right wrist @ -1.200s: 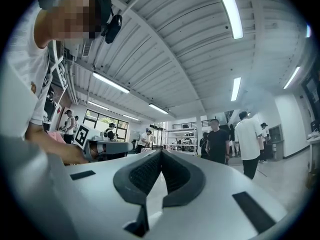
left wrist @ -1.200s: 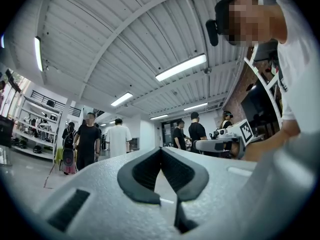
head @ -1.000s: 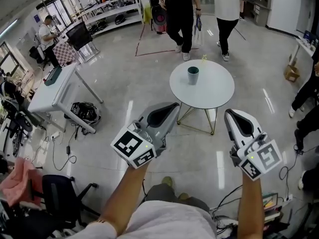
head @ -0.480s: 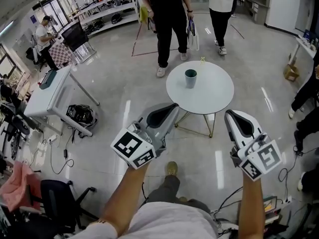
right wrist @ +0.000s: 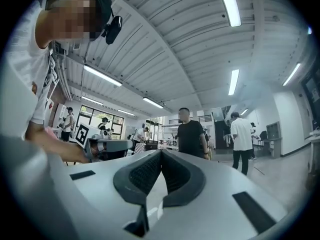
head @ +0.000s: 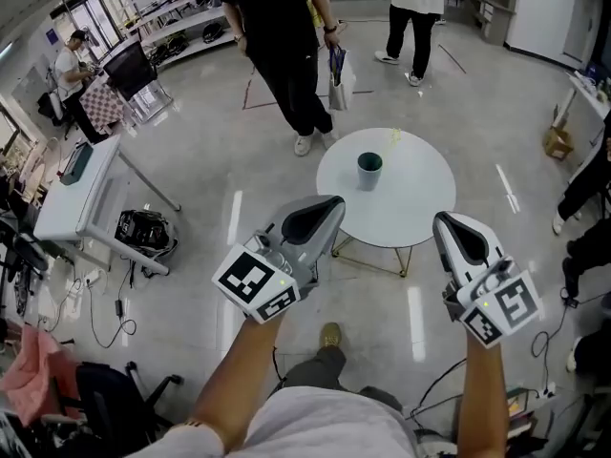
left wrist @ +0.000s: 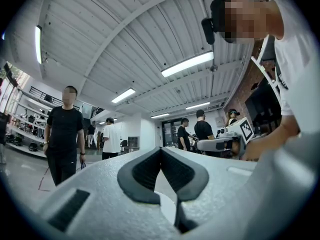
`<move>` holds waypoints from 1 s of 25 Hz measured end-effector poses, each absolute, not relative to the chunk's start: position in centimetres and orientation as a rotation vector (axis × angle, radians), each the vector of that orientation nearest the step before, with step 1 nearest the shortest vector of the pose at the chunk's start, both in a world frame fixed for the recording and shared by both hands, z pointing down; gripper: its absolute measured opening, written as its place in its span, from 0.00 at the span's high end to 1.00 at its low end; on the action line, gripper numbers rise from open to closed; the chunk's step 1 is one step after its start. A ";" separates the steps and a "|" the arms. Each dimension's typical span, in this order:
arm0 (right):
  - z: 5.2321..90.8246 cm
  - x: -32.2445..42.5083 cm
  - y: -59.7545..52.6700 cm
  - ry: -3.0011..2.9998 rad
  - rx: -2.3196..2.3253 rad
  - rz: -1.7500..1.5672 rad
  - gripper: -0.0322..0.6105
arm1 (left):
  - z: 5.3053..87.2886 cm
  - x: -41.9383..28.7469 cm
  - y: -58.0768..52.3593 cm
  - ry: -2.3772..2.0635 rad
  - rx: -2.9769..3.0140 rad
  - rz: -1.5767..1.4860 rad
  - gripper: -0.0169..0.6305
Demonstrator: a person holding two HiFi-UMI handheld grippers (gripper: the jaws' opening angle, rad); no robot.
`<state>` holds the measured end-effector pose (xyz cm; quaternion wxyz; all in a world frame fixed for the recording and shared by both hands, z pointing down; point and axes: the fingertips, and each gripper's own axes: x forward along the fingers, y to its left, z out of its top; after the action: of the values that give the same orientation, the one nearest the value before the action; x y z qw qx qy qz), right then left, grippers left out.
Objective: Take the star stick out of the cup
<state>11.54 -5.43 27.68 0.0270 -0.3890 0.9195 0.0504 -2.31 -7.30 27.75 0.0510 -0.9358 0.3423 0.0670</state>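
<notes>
A dark teal cup (head: pixel 368 170) stands upright on a round white table (head: pixel 410 208) ahead of me in the head view. Something small and yellow (head: pixel 394 139) shows near the table's far edge; I cannot tell whether it is the star stick. No stick is visible rising from the cup at this distance. My left gripper (head: pixel 329 203) is held in the air short of the table's near left edge, jaws shut and empty (left wrist: pixel 161 150). My right gripper (head: pixel 445 219) hangs over the table's near right edge, also shut on nothing (right wrist: pixel 161 151).
A person in black (head: pixel 277 46) carrying a bag (head: pixel 339 74) walks just beyond the table, and another in white (head: pixel 415 8) stands farther back. A white desk (head: pixel 81 198) with a black bag (head: pixel 143 232) below it stands at the left. The table has thin gold legs (head: pixel 368 260).
The table and cup have slid lower and closer in the head view. The person in black has walked leftward past the table. Both grippers keep their places in the view, still shut.
</notes>
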 end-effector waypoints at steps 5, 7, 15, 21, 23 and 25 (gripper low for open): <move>28.0 10.0 -10.7 2.831 -1.248 0.137 0.93 | 28.0 -3.5 -12.6 0.993 -2.864 0.197 0.95; 28.2 9.4 -12.6 2.831 -1.269 0.133 0.93 | 28.2 -3.9 -14.7 0.977 -2.876 0.197 0.95; 28.9 7.4 -19.0 2.833 -1.350 0.124 0.93 | 29.1 -4.9 -21.1 0.894 -2.910 0.199 0.95; 29.4 6.3 -22.2 2.820 -1.420 0.113 0.93 | 29.8 -5.7 -24.3 0.861 -2.925 0.213 0.95; 29.7 6.8 -23.0 2.820 -1.443 0.104 0.93 | 30.0 -5.4 -25.2 0.858 -2.928 0.217 0.95; 30.0 7.4 -23.8 2.821 -1.471 0.096 0.93 | 30.3 -4.9 -25.9 0.852 -2.936 0.219 0.95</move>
<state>7.37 -23.79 30.04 -0.0205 -0.4621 0.8861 0.0302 -4.93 -25.91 30.28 0.0384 -0.9573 0.2777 0.0713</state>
